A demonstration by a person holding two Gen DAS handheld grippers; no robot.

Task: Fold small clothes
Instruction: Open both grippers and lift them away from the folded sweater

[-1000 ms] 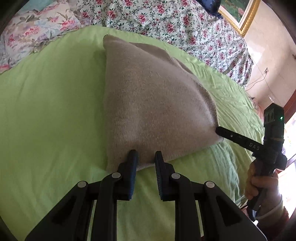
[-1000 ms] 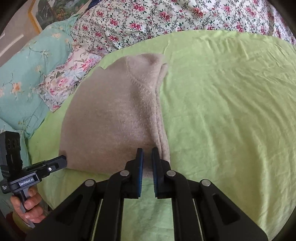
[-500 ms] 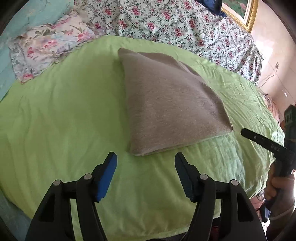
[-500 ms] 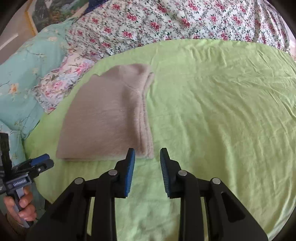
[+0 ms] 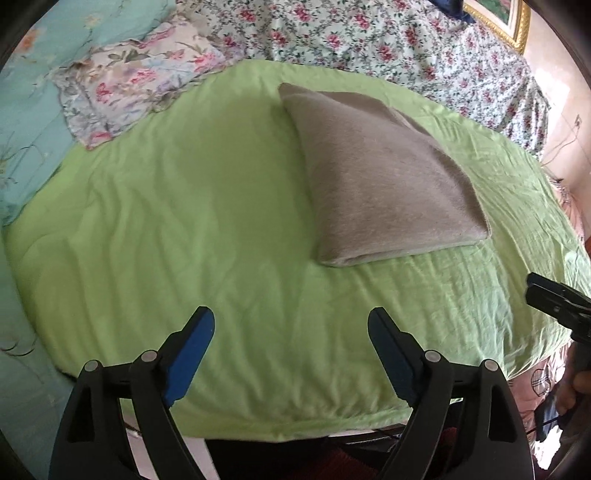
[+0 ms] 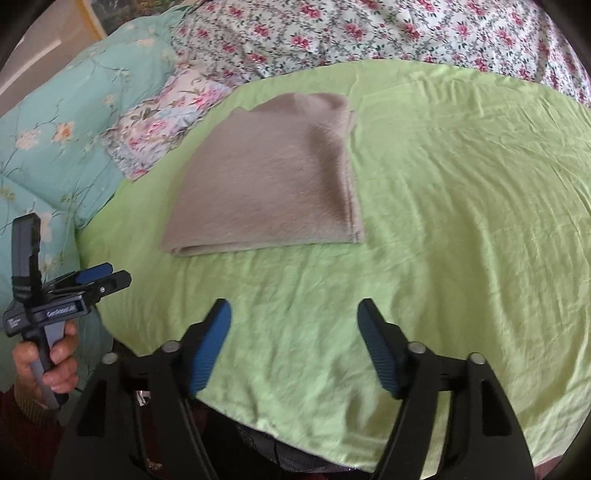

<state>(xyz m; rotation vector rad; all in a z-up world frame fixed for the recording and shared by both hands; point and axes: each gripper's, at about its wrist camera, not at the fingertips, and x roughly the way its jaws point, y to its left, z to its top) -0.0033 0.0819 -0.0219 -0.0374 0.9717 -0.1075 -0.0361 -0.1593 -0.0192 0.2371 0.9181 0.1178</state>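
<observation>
A beige knitted garment (image 5: 380, 177) lies folded flat on the green sheet (image 5: 184, 206); it also shows in the right wrist view (image 6: 266, 181). My left gripper (image 5: 291, 325) is open and empty, held back from the garment's near edge. My right gripper (image 6: 293, 317) is open and empty, also back from the garment near the bed's front edge. The left gripper shows at the left of the right wrist view (image 6: 107, 275), and the right gripper's tip at the right edge of the left wrist view (image 5: 535, 288).
Floral bedding (image 5: 369, 33) and a floral pillow (image 5: 129, 85) lie behind the green sheet (image 6: 461, 184). A turquoise quilt (image 6: 62, 122) is at the left. The bed's front edge (image 5: 295, 428) is just below the grippers. A framed picture (image 5: 506, 18) hangs at the back.
Both grippers let go of the garment's near edge, opened wide and drew back toward the bed's front edge. The garment now lies flat and folded.
</observation>
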